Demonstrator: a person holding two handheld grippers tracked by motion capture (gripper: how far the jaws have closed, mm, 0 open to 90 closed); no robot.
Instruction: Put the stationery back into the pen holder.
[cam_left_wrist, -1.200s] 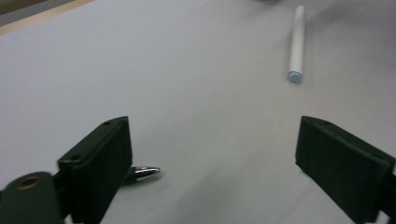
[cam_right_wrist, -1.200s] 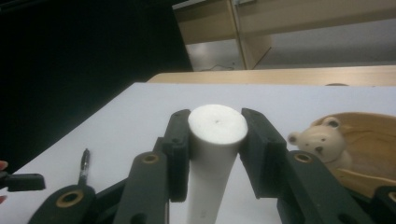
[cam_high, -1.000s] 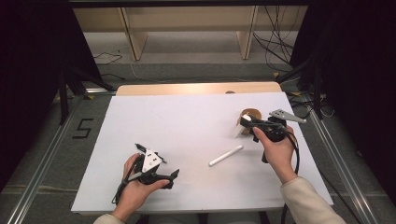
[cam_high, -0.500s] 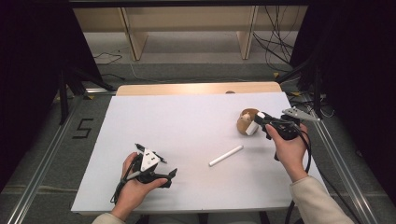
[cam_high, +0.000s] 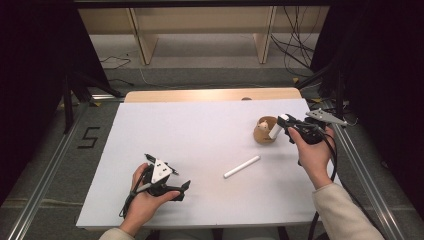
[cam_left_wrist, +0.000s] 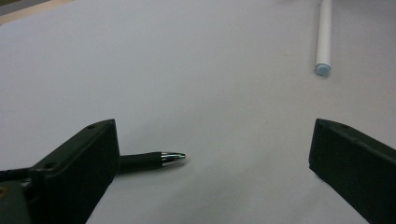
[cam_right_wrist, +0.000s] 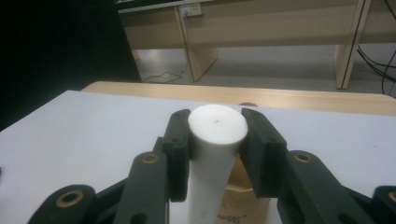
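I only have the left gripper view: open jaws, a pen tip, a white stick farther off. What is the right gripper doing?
Observer: The right gripper is shut on a thick white cylinder.
Operator: Where on the table?
Observer: Near the table's right edge, right by a brown cup.
Operator: Anything in the cup?
Observer: Something pale, too small to identify.

Lab: dark curtains (cam_high: 30, 75), floor rails (cam_high: 45, 175)
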